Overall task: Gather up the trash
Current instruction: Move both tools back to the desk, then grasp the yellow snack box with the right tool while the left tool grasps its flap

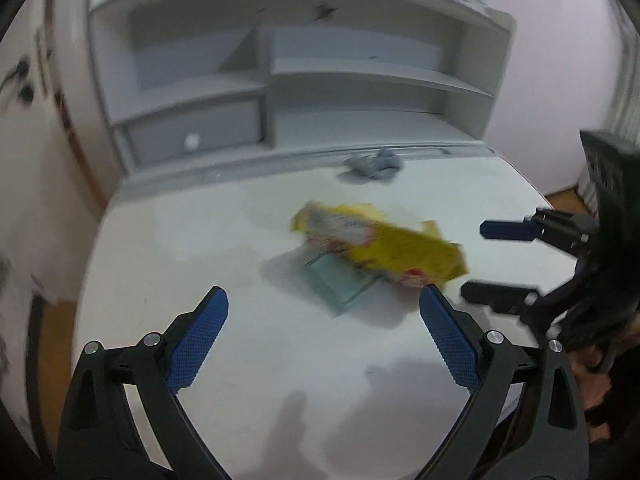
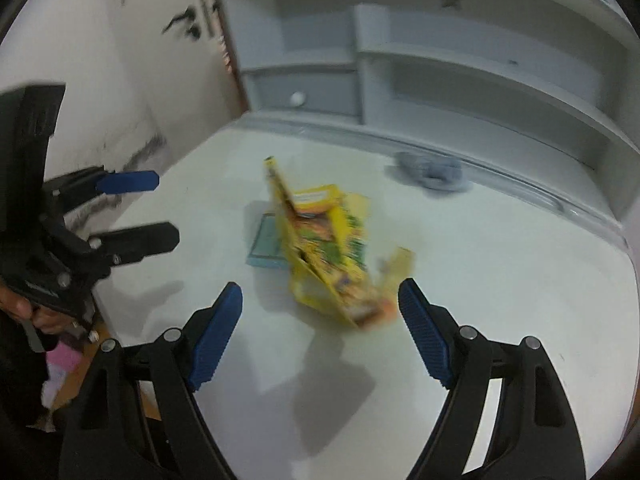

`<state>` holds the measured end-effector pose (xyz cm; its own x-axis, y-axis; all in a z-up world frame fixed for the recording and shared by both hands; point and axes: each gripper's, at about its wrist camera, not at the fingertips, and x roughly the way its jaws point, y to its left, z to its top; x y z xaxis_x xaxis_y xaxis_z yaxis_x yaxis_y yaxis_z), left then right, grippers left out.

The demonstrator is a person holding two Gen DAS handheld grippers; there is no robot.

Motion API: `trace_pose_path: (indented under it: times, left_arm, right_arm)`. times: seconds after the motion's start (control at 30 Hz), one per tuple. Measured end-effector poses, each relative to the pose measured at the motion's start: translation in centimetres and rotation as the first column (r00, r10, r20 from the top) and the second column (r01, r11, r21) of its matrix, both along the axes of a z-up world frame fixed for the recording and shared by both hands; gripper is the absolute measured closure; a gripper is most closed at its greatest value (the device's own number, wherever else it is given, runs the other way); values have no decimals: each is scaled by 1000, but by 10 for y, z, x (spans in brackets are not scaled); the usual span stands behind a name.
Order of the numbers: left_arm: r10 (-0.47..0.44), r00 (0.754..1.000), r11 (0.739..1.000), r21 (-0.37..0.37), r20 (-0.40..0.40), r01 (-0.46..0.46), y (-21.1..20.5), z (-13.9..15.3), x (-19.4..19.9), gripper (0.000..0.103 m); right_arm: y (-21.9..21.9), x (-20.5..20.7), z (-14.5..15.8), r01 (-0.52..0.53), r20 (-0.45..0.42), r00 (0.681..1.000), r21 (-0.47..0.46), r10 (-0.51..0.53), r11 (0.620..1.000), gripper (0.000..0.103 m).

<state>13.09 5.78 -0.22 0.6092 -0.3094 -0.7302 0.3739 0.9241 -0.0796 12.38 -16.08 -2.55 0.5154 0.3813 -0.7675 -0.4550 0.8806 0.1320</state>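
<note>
Both black grippers with blue ribbed pads are hanging over the white desk [image 1: 160,264], the left gripper [image 1: 324,320] and the right gripper [image 2: 320,316] each with fingers standing wide apart and gripping nothing. A crumpled yellow cardboard snack box [image 2: 328,256] is lying just beyond the right fingertips, partly covering a flat pale-blue packet [image 2: 266,246]. A bunched grey cloth [image 1: 374,166] is sitting well beyond both, near the grey shelf unit [image 1: 280,80].
</note>
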Motion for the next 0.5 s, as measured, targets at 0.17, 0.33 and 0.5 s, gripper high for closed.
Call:
trace_pose_path:
  times: [0.17,0.33,0.5]
  left_arm:
    - [-81,996,989,-123,-31,76,8,-11,47,9]
    - [-278,961,960,-16,7,278,-8,-29,94,9]
    - [-487,873,873,29,35,486,-26,-38,102,9]
  right_arm:
    - [22,10,-19,-27,-13,1000,-55,26,998,27]
    - [27,19,-29,-29,-22,999,-84,27,996,37]
    - [25,25,-35,-61,-44,997,-94,57,994,60]
